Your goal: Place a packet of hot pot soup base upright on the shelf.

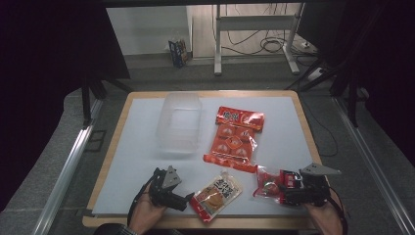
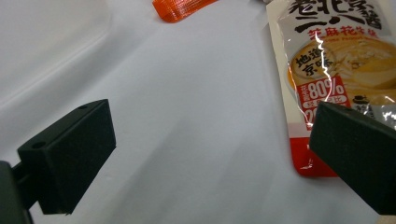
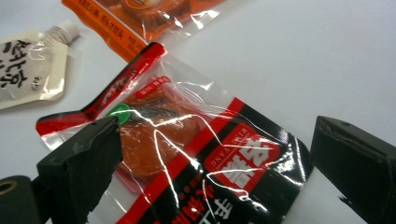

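A cream sauce pouch (image 1: pixel 216 195) with a red bottom edge lies near the table's front edge. My left gripper (image 1: pixel 185 199) is just left of it, open. In the left gripper view the left gripper (image 2: pixel 212 154) has its jaws wide apart over bare white table, the right jaw overlapping the pouch's (image 2: pixel 336 70) red corner. A red-and-black clear snack packet (image 1: pixel 271 185) lies front right. My right gripper (image 1: pixel 285 193) is open at its right end. In the right gripper view the right gripper (image 3: pixel 219 161) straddles the packet (image 3: pixel 187 126), jaws on either side.
A clear plastic container (image 1: pixel 178 122) stands at the back middle of the white table (image 1: pixel 137 161). A large orange multi-pack (image 1: pixel 235 139) lies right of it, its corner close to the packet and pouch. The table's wooden rim (image 1: pixel 205 223) runs just behind both hands.
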Tool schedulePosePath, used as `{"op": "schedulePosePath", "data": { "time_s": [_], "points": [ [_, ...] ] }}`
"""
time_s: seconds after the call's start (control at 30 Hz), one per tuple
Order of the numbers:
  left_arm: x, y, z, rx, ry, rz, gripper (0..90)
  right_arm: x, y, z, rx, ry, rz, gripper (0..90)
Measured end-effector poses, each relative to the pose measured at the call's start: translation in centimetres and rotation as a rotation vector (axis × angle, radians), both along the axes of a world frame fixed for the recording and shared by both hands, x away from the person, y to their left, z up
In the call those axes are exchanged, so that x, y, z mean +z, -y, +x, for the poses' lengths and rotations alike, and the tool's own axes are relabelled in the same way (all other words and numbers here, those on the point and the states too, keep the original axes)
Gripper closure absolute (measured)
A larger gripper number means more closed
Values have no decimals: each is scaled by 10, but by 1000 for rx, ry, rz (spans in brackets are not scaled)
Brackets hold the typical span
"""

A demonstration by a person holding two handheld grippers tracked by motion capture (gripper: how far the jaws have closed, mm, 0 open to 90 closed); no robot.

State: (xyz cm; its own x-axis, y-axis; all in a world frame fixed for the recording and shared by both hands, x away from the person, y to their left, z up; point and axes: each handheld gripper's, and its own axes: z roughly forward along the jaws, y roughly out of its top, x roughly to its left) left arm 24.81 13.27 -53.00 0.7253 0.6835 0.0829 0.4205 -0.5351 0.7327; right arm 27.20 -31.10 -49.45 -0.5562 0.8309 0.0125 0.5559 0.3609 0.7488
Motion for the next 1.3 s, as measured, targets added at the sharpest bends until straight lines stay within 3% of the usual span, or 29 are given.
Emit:
{"op": "schedulePosePath", "data": {
  "time_s": [0.2, 0.47, 0.97, 1.2, 1.3],
  "points": [
    [2, 2, -2, -1, 27, -4, 0, 0, -3, -1, 12, 13, -2, 23],
    [4, -2, -1, 27, 18, -36, 0, -2, -5, 0, 24, 17, 2, 24],
    [4, -1, -1, 26, 19, -28, 0, -1, -13, 3, 38, 15, 14, 29],
    [4, -1, -2, 23, 20, -21, 0, 4, -24, 6, 70, -11, -18, 68],
    [4, -4, -1, 24, 26, -13, 0, 7, -28, 10, 70, -27, -28, 143]
  ]
}}
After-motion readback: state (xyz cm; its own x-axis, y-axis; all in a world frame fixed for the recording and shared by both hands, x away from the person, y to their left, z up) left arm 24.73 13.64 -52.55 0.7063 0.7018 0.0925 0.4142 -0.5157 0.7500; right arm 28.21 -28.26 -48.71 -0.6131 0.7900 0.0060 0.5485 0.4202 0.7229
